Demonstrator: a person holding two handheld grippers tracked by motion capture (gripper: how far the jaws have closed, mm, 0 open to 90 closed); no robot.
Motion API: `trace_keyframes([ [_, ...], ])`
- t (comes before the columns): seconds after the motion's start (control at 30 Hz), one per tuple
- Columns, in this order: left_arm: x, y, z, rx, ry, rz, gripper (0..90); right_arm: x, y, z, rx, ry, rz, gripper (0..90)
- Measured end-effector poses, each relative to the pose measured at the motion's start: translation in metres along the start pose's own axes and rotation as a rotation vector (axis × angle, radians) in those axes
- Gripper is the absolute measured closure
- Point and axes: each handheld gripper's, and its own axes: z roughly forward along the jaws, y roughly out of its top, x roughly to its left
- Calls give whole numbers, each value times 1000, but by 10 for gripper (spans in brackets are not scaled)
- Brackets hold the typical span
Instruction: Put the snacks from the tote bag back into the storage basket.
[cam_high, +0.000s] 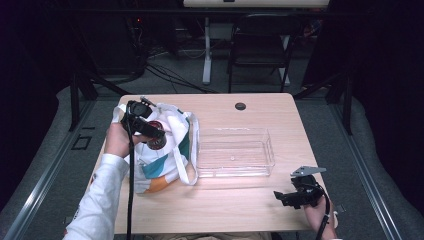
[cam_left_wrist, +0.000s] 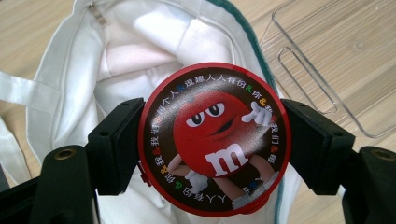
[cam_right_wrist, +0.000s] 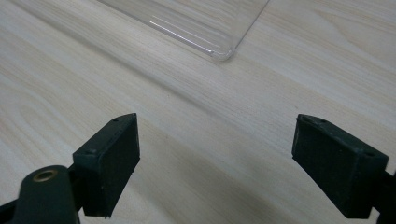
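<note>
My left gripper (cam_high: 155, 136) is shut on a round red candy tin (cam_left_wrist: 214, 138) with a red cartoon face on its lid, and holds it just above the open mouth of a white tote bag (cam_left_wrist: 140, 42). In the high view the tin (cam_high: 157, 136) hangs over the bag (cam_high: 160, 160) at the table's left. A clear plastic tray (cam_high: 235, 152) stands empty at the middle. My right gripper (cam_high: 281, 196) rests open near the table's front right corner, jaws wide apart over bare wood, with the tray's corner (cam_right_wrist: 219, 52) ahead of it.
The wooden table (cam_high: 225, 205) has a small black round cap (cam_high: 240, 106) near its far edge. A black folding chair (cam_high: 260, 45) and a white table leg (cam_high: 207, 50) stand beyond the table, with cables on the floor.
</note>
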Motion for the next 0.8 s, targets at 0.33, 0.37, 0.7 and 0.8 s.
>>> trace_keyframes([
  [0.33, -8, 10, -9, -4, 4, 26, 263, 0, 0, 1, 8, 7, -4, 146],
  [0.37, -8, 11, -10, -7, 5, 25, 263, 0, 0, 1, 8, 7, -4, 146],
  [0.7, -17, 21, -16, -14, 3, 49, 263, 0, 0, 0, 10, -1, -6, 146],
  [0.8, -20, 24, -17, -14, 2, 58, 263, -1, 0, 0, 11, -5, -8, 147],
])
